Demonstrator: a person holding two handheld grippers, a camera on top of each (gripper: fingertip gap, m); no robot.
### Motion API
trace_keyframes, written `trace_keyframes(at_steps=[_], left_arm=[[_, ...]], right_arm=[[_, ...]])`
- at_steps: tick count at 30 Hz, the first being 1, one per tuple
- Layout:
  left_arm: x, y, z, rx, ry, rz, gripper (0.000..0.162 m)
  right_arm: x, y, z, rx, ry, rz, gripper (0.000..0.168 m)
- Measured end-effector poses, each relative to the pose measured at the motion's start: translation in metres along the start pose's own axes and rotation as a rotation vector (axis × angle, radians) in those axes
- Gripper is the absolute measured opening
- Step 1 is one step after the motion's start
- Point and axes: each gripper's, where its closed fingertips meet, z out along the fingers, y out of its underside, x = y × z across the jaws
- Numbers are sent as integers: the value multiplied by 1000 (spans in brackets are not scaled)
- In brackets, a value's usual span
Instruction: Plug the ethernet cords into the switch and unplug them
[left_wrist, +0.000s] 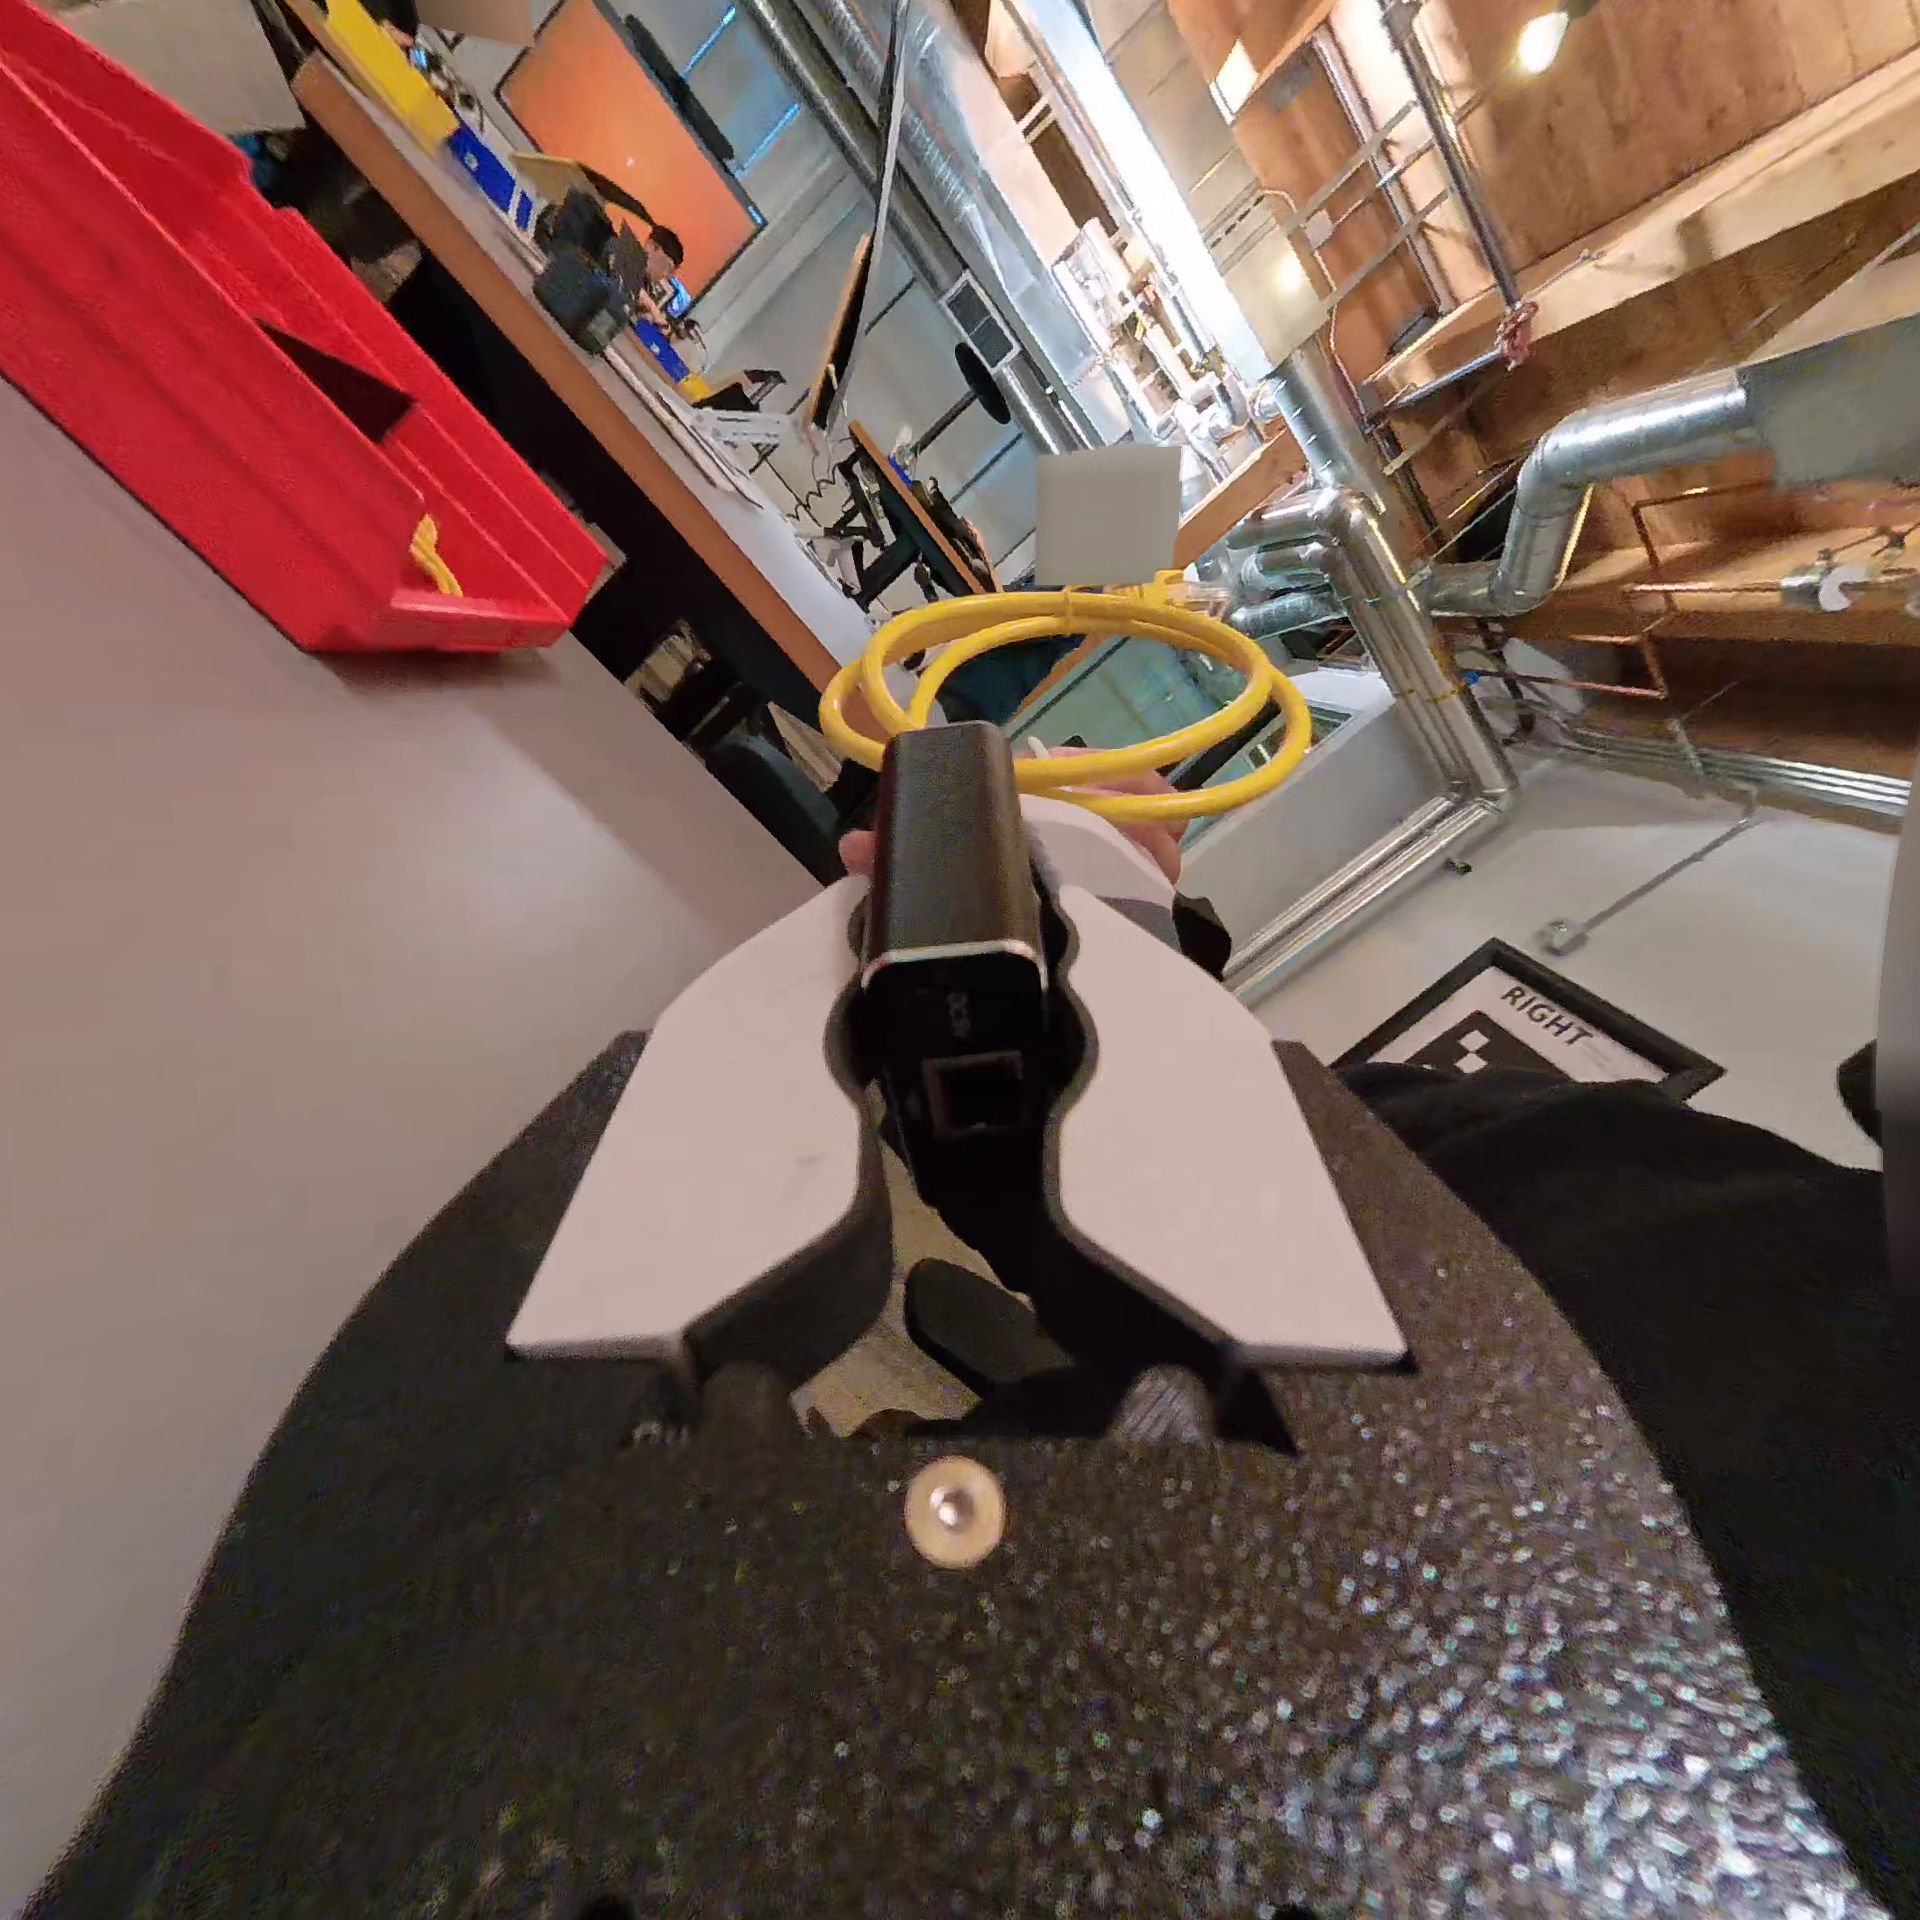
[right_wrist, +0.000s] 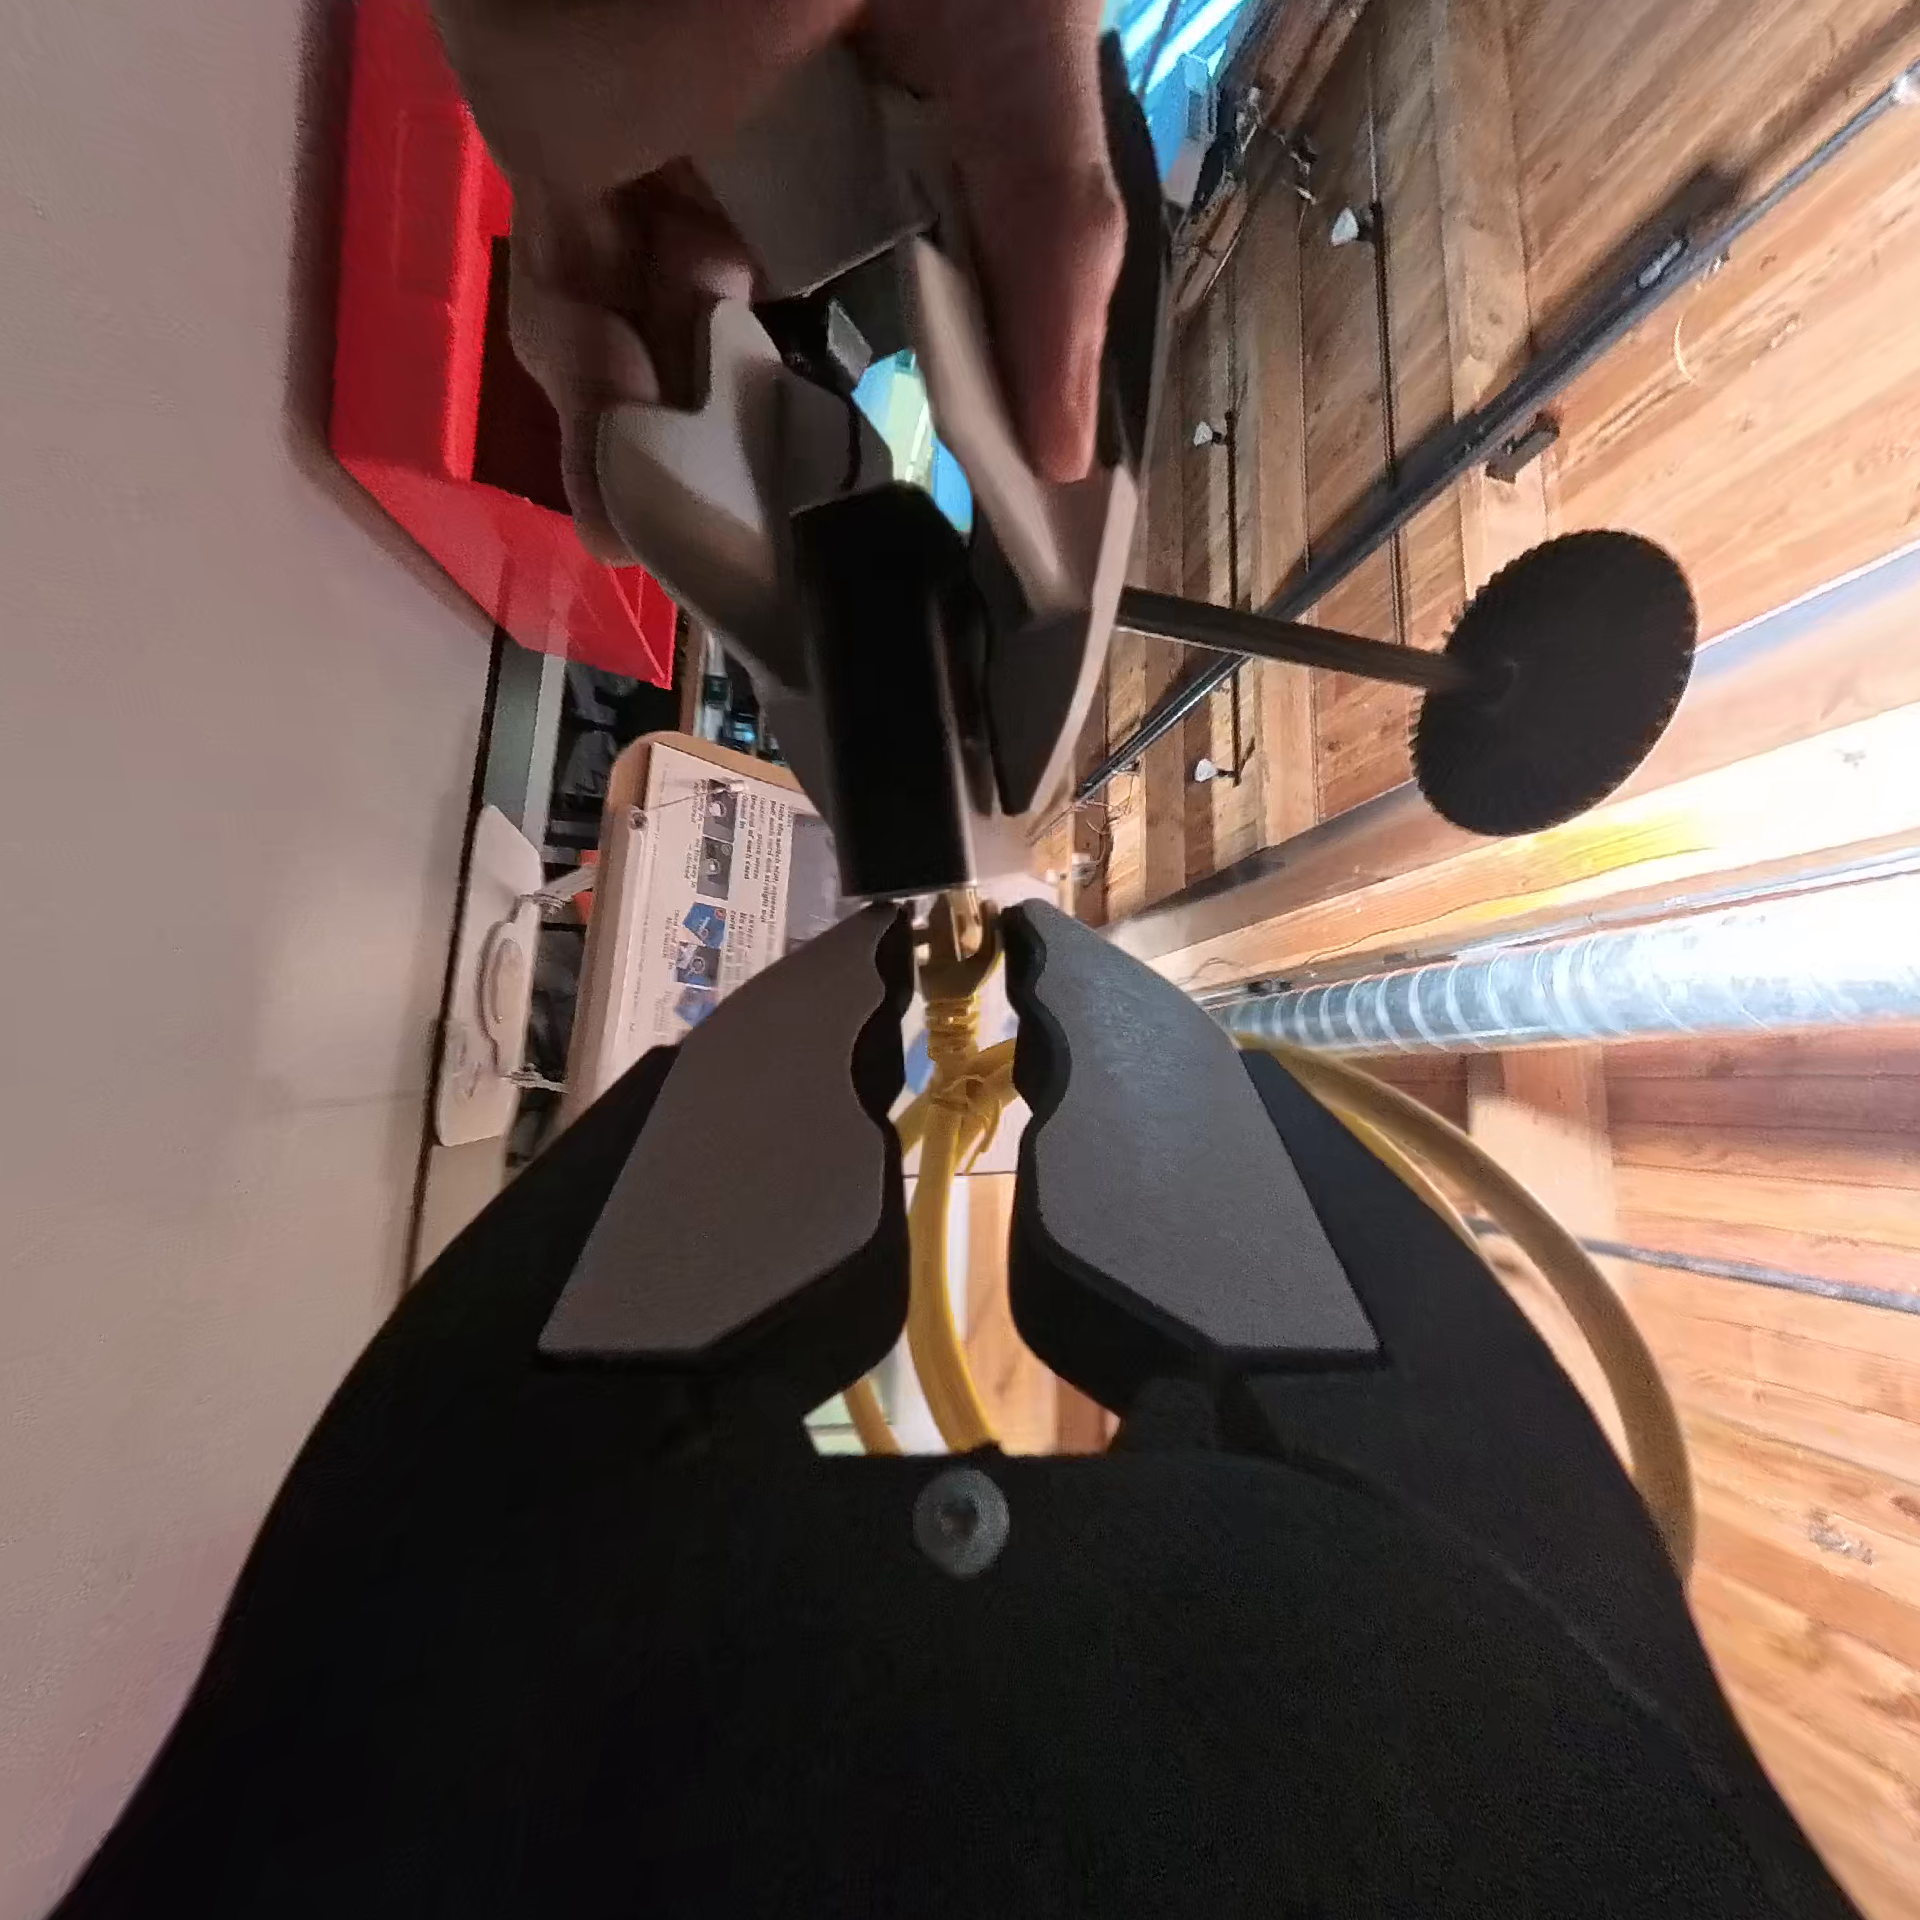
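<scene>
- The switch (left_wrist: 951, 883), a small black box, sits clamped in your left tool (left_wrist: 956, 997), its long axis running straight out along the fingers.
- In the left wrist view, 1 port on the near end of the switch faces back toward the camera, with no plug in it.
- The yellow ethernet cord (right_wrist: 951, 1195) runs up between the fingers of your right tool (right_wrist: 951, 935), which is closed on the boot just behind the plug (right_wrist: 951, 920).
- From the right tool, the switch lies directly ahead, tip to tip: the plug points at its far end face and looks to be touching or just short of it. Whether it is seated I cannot tell; the view is blurred there.
- The coming push turns on this: plug axis and switch axis must line up, and here the switch leans slightly left of the plug's line.
- The right tool is the nearer one to act; the left only braces.
- The rest of the cord hangs in a loop (left_wrist: 1070, 707) beyond the switch.
- Farther off, to the left of both tools, a red bin (left_wrist: 260, 416) rests on the pale tabletop (left_wrist: 260, 935).
</scene>
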Motion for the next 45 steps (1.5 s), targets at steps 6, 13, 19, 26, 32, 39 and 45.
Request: trace_keyframes(at_steps=[6,13,19,26,32,39,45], left_arm=[[-14,-21,-7,36,-211,415,26],[5,-45,-14,109,-246,747,26],[15,-48,-13,206,-174,792,26],[36,-55,-18,338,-151,885,26],[38,-46,-11,261,-71,822,26],[30,-35,-4,209,-74,789,26],[24,-31,4,175,-88,764,26]], right_arm=[[-12,1,0,-2,-35,414,17],[18,-24,-11,382,-97,1666,11],[17,4,-3,586,-65,2362,4],[5,-28,7,656,-296,2469,20],[17,-4,0,828,-60,2531,15],[29,7,-4,785,-32,2383,16],[27,19,-9,853,-6,2459,1]])
